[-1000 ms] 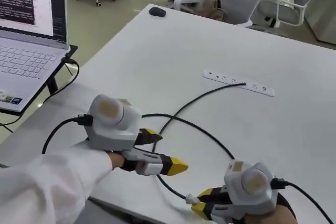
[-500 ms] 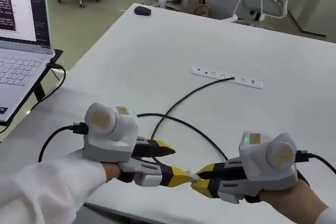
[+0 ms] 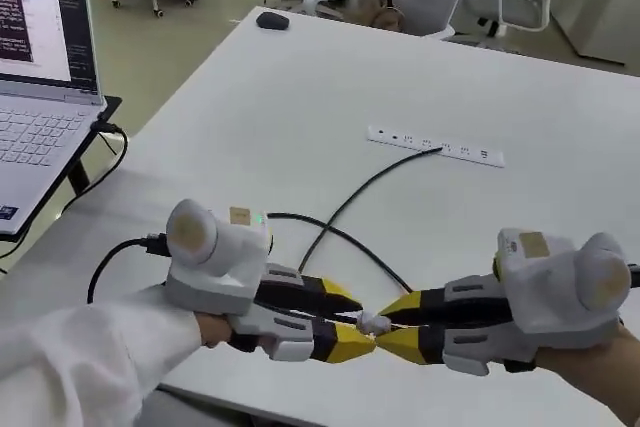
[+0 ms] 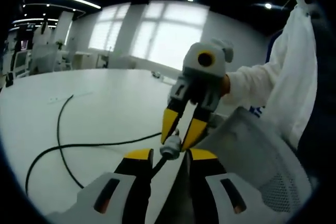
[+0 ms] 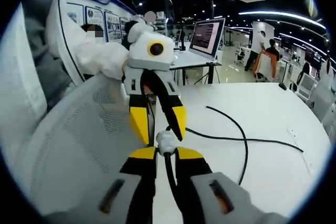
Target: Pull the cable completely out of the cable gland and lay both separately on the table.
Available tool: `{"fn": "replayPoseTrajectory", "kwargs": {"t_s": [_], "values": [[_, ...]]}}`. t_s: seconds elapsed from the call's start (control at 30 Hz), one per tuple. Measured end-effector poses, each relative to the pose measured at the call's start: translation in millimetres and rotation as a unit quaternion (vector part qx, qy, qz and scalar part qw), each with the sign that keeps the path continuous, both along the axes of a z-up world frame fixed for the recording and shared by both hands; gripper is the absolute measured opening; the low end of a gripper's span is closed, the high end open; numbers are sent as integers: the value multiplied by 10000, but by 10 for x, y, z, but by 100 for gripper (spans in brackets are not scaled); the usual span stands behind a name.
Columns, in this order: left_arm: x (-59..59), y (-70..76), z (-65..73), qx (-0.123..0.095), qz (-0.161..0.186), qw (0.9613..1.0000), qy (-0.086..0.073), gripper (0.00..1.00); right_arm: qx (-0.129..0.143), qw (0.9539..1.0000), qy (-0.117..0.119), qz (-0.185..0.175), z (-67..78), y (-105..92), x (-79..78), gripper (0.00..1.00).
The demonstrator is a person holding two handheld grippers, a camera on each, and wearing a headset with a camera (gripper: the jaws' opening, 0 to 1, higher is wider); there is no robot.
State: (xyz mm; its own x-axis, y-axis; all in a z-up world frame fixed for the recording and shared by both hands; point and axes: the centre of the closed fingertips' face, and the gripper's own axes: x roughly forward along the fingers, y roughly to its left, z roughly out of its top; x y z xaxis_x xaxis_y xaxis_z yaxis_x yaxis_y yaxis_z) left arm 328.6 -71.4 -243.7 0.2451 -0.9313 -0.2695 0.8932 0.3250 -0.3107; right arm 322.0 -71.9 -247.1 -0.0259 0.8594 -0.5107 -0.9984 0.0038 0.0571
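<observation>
Head view shows the left gripper (image 3: pixel 356 321) and the right gripper (image 3: pixel 392 325) meeting tip to tip at 6 o'clock, over the near edge of the smooth white bench (image 3: pixel 300 97). The small, round, white cable gland (image 3: pixel 372 324) sits between their yellow tips. The right jaws pinch it. The left jaws are spread part way, with the thin black cable (image 3: pixel 345 237) running between them. I cannot tell if they touch it. More cable curls over the bench toward 12 o'clock.

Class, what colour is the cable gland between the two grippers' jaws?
White; the small plastic cable gland shows best in the right gripper view.
</observation>
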Motion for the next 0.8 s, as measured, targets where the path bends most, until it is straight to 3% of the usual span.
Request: {"fn": "replayPoseTrajectory", "kwargs": {"t_s": [0.13, 0.3, 0.4, 0.47, 0.53, 0.8], "values": [[-46, -33, 78, -111, -248, 9996, -111, 17, 259, 9997, -33, 40, 78, -37, -8, 11], [-35, -85, 201, -286, -214, 9975, -612, 17, 489, 9988, 42, 34, 171, -78, -7, 11], [-57, -123, 335, -445, -286, 9945, -909, 17, 793, 9964, 277, 110, 302, -104, -38, 11], [-68, -129, 432, -715, -277, 9931, -885, 17, 1023, 9936, 464, 122, 388, -107, -57, 11], [-62, -127, 492, -852, -262, 9919, -909, 17, 1189, 9910, 600, 124, 460, -125, -60, 11], [-39, -112, 631, -1134, -148, 9887, -966, 17, 1568, 9832, 930, 79, 587, -101, -50, 11]]}}
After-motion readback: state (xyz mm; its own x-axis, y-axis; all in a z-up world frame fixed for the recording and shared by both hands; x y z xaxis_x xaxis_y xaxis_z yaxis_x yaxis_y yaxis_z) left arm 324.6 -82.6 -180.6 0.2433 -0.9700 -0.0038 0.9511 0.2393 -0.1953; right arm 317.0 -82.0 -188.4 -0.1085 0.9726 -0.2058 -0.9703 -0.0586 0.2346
